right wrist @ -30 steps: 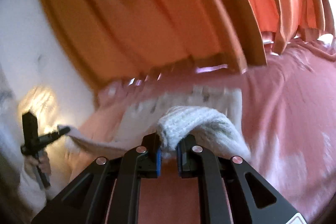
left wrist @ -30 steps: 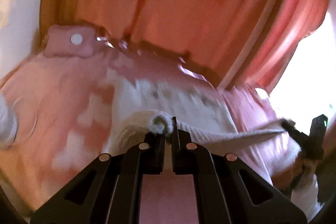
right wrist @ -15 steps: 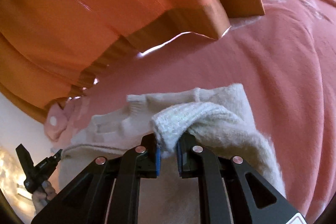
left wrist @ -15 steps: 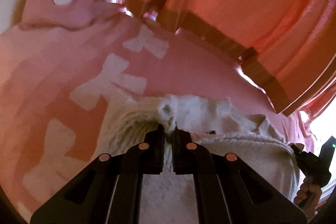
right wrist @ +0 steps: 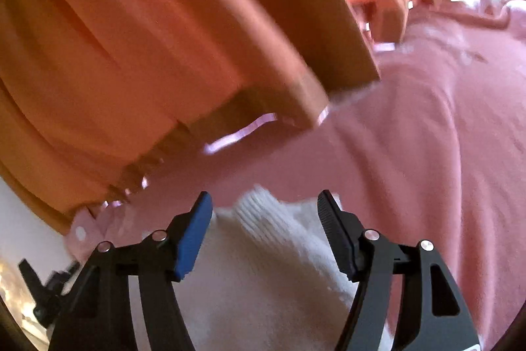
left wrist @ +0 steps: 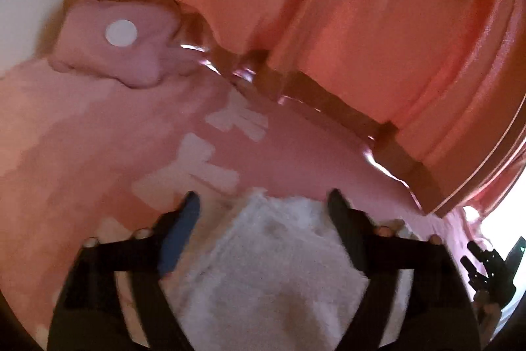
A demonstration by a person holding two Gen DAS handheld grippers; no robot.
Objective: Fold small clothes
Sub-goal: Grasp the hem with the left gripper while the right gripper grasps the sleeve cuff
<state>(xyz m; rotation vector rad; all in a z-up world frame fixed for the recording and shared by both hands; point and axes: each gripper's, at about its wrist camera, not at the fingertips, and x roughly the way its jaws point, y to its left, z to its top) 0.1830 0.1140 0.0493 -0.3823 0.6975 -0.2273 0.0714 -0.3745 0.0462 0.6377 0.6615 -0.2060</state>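
A small cream knitted garment (left wrist: 276, 255) lies on the pink bedspread (left wrist: 82, 153). My left gripper (left wrist: 263, 203) is open, its fingers spread either side of the garment's far edge, holding nothing. In the right wrist view the same cream garment (right wrist: 263, 252) lies below my right gripper (right wrist: 264, 203), which is also open and empty, with a ribbed cuff between its fingers. Each view shows the other gripper at its edge: the right one (left wrist: 490, 265) and the left one (right wrist: 42, 288).
Orange curtains (left wrist: 328, 5) hang just beyond the bed's far edge, also in the right wrist view (right wrist: 148, 38). A pink pillow (left wrist: 121, 41) with a white dot lies at the far left. The bedspread (right wrist: 427, 137) stretches away to the right.
Both grippers have opened and let go of the cream garment, which now lies on the bedspread. Before, each held an edge of it, lifted and then lowered.
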